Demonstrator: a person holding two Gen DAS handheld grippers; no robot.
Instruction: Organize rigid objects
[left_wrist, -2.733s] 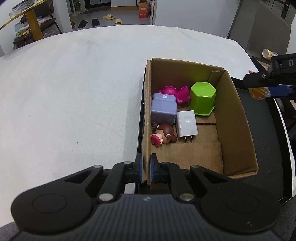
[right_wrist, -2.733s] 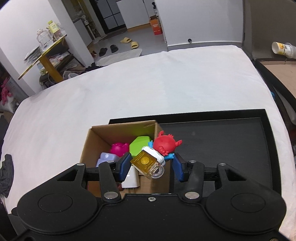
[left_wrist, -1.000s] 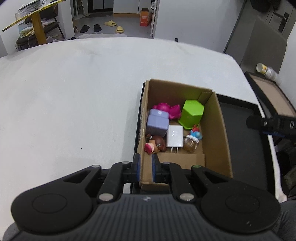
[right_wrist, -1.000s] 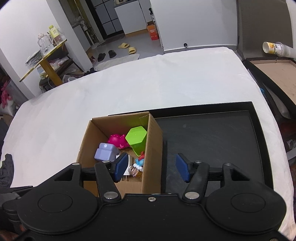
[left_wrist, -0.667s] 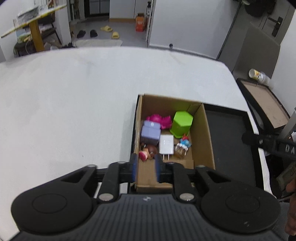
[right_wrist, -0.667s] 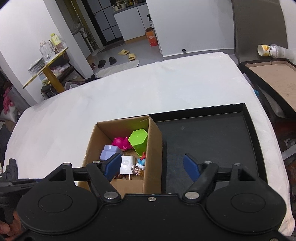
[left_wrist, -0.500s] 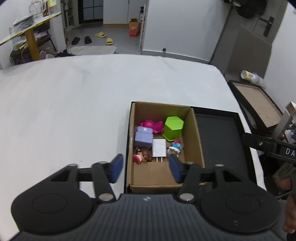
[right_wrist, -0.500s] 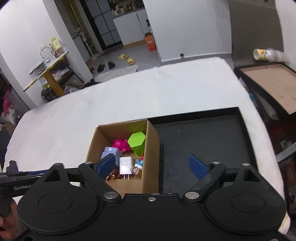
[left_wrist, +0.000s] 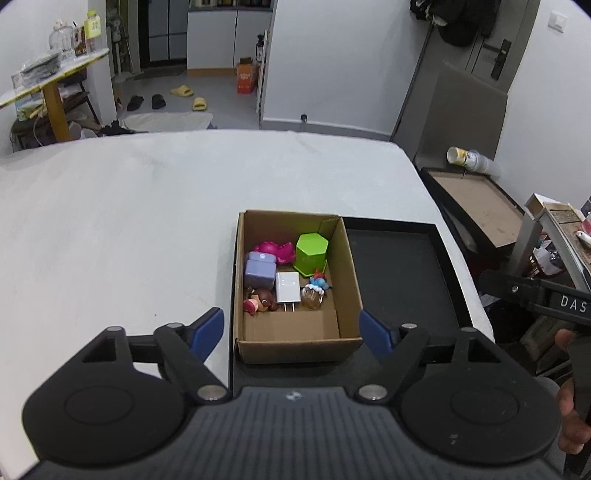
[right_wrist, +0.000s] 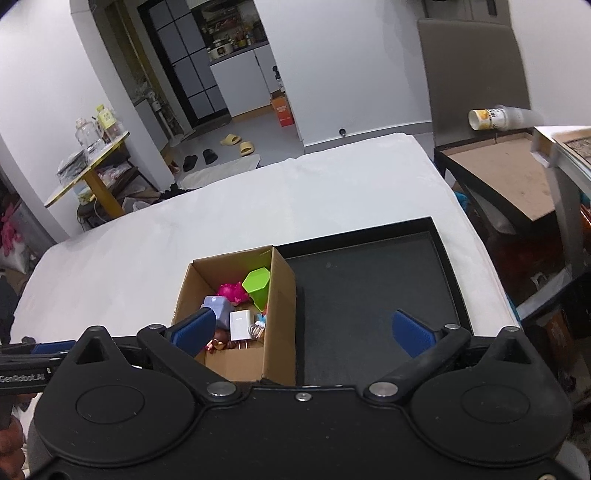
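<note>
An open cardboard box (left_wrist: 295, 345) stands on the left end of a black tray (left_wrist: 399, 280). Inside lie a green hexagonal block (left_wrist: 311, 254), a pink toy (left_wrist: 275, 251), a lilac box (left_wrist: 260, 269), a white charger (left_wrist: 287, 287), a brown figure (left_wrist: 260, 301) and an amber brick with a small red and blue toy (left_wrist: 314, 295). My left gripper (left_wrist: 291, 328) hangs above the box's near end. Its jaws are opening and grip nothing. My right gripper (right_wrist: 301, 330) is above the box (right_wrist: 280, 332) and tray (right_wrist: 369, 295), jaws opening wide, holding nothing.
The tray sits at the right end of a white table (left_wrist: 110, 229). Beyond the table's right edge are a second black-framed tray with a brown bottom (right_wrist: 509, 177) and a paper cup lying on its side (right_wrist: 487, 118). A hand holds the right gripper's handle (left_wrist: 569, 406).
The right gripper let the amber brick and red toy drop into the box and opened wide. The left gripper released the box's near wall and opened. Both rose and drew back.
</note>
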